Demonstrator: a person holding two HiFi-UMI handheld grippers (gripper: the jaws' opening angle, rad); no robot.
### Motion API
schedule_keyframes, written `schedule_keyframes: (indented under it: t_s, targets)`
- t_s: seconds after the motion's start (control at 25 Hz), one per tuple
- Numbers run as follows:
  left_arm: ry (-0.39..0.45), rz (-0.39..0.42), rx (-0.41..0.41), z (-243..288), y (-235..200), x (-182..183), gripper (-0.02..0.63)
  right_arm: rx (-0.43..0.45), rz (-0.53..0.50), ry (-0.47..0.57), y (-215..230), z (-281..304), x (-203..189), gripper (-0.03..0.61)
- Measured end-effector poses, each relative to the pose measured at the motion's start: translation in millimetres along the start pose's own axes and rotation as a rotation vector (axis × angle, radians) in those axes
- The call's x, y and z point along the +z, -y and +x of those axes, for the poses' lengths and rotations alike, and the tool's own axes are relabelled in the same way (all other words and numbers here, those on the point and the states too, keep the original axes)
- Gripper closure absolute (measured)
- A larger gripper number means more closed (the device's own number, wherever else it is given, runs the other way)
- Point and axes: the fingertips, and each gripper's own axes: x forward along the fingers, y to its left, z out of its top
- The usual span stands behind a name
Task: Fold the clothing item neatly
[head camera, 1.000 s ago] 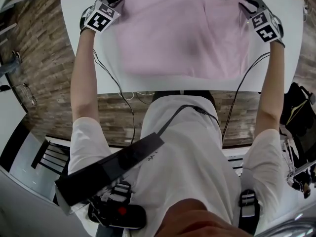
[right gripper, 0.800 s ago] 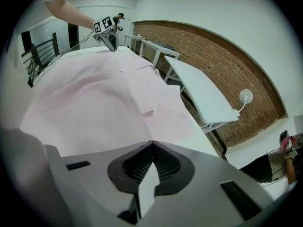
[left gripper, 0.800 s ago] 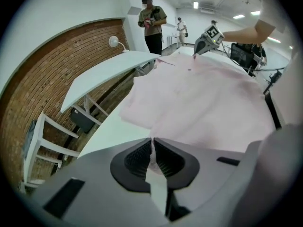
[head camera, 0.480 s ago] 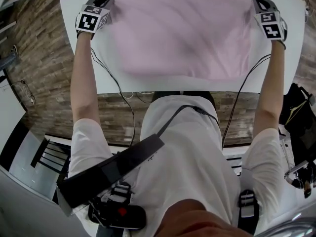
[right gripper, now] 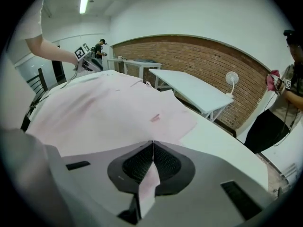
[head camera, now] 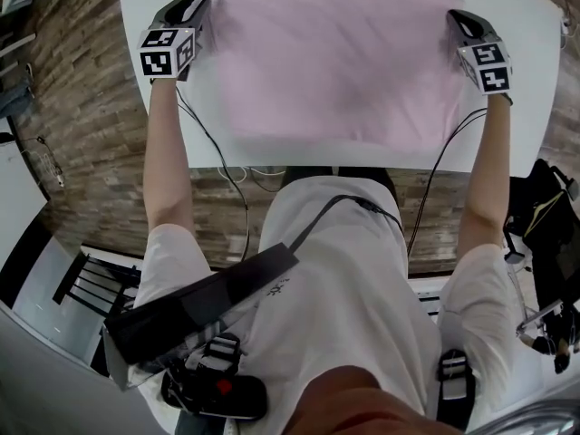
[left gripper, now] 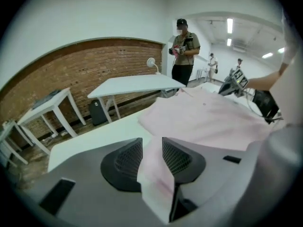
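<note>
The pink garment (head camera: 335, 53) lay spread across the white table (head camera: 530, 125) at the top of the head view, reaching from one gripper to the other. At its upper left edge the left gripper (left gripper: 151, 148) had just been opening: its jaws stood apart, with a strip of the cloth lying loose between them. At the upper right, the right gripper (right gripper: 152, 148) was clenched on the garment's edge, a fold of pink pinched flat between the closed jaws. Thin cables (head camera: 213, 152) trailed from both grippers over the table's near edge. Beyond the table stood a second white table (left gripper: 135, 85), a brick wall (left gripper: 85, 65) and a bystander (left gripper: 183, 51) holding something pink.
</note>
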Motion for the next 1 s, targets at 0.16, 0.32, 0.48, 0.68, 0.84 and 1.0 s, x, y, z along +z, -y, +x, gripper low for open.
schedule_keyframes:
  t_s: [0.16,0.32,0.48,0.68,0.84,1.0]
  targets:
    - [-0.029,0.06,-0.136,9,65,-8,0.516,-0.101,-0.018,-0.098,20,11,-15,0.577]
    - [-0.081,0.056,-0.14,22,83,-25,0.518,-0.17,0.028,-0.129,32,5,-16,0.577]
    - [-0.025,-0.013,-0.108,15,75,-19,0.518,-0.238,0.009,-0.114,33,-15,-10,0.577]
    - [0.115,-0.023,-0.086,-25,87,-2,0.611,-0.195,0.049,0.002,-18,-47,0,0.577]
    - [0.206,-0.044,-0.137,-62,117,-4,0.611,-0.167,0.175,0.123,-73,-79,4,0.577]
    - [0.246,-0.047,-0.189,-86,148,-8,0.611,-0.155,0.293,0.188,-113,-108,-6,0.577]
